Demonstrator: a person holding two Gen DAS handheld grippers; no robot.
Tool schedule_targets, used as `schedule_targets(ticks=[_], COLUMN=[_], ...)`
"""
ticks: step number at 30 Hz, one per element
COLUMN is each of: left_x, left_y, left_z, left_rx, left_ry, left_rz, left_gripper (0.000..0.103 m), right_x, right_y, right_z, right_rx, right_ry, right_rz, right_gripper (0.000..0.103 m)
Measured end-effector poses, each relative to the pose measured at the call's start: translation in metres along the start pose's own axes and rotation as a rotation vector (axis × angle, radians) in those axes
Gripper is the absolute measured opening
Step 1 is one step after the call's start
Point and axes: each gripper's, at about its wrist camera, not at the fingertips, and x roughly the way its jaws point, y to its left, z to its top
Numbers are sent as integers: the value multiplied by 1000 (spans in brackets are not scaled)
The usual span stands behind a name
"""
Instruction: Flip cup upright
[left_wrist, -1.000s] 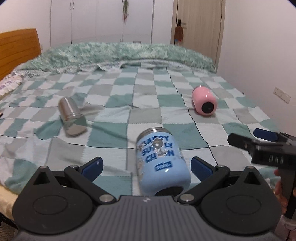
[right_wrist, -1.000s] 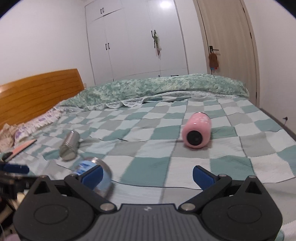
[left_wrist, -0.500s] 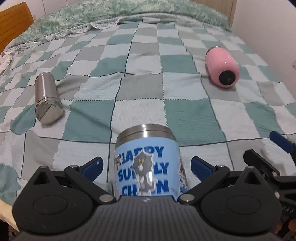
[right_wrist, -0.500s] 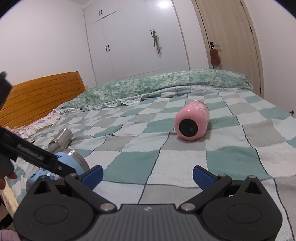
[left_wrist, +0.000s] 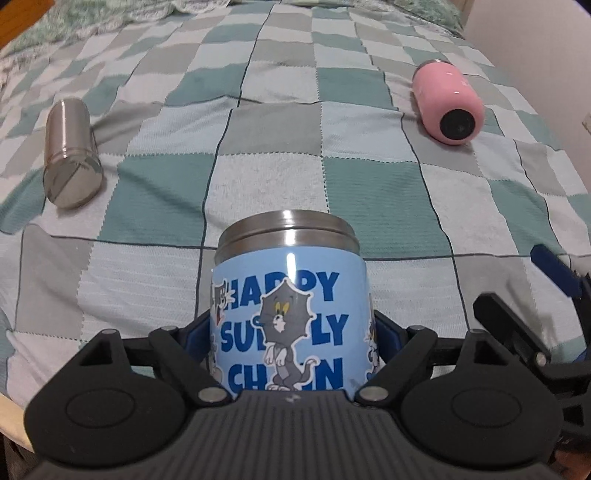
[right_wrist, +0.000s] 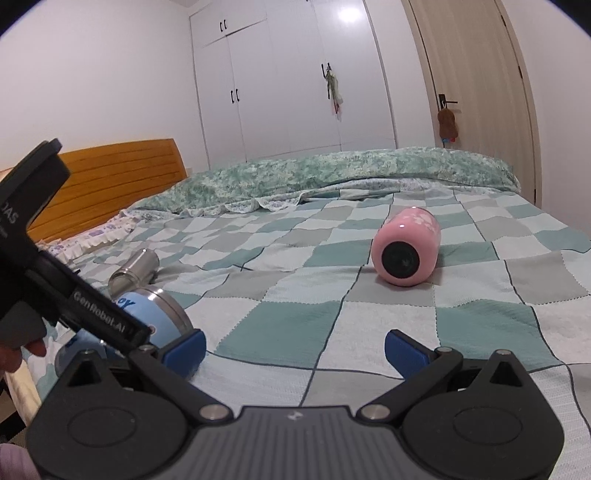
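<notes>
A light blue cartoon cup (left_wrist: 290, 310) with a steel rim lies on its side on the checked bedspread, rim pointing away. My left gripper (left_wrist: 291, 339) is shut on its body, blue pads pressed on both sides. The cup also shows at the lower left of the right wrist view (right_wrist: 155, 314), partly hidden behind the left gripper's body. My right gripper (right_wrist: 293, 349) is open and empty, low over the bed to the right of the cup. In the left wrist view its fingers (left_wrist: 546, 262) show at the right edge.
A pink cup (left_wrist: 447, 105) lies on its side at the far right, also in the right wrist view (right_wrist: 406, 251). A steel cup (left_wrist: 70, 170) lies on its side at the left. The bed's near edge is just below the grippers. A wooden headboard (right_wrist: 110, 184) stands left.
My left gripper has moved forward and down over the blue cup and its jaws have closed on it. The right gripper has stayed low and open beside it.
</notes>
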Motion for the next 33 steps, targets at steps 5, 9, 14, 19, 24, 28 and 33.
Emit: schedule_targets(ticks=[5, 9, 14, 19, 24, 28, 33], left_x=[-10, -25, -50, -68, -62, -33, 9], left_y=[-4, 0, 7, 10, 17, 24, 39], left_z=[-8, -19, -29, -27, -12, 0, 1], left_rx=[29, 46, 56, 63, 6, -16, -31], left_ry=[-62, -126, -250, -417, -557, -579, -549], left_rz=[0, -19, -35, -9, 51, 117, 132], left_gripper=[86, 85, 85, 85, 85, 85, 84], right_x=[-8, -16, -24, -26, -25, -24, -22], right_y=[1, 1, -2, -4, -2, 0, 0], right_z=[-1, -3, -4, -4, -5, -6, -6], right_rx=[8, 11, 30, 42, 42, 37, 33], right_ry=[-42, -79, -117, -142, -149, -148, -146], right_rz=[-4, -12, -27, -49, -62, -66, -70], right_gripper=[103, 103, 102, 102, 102, 102, 102])
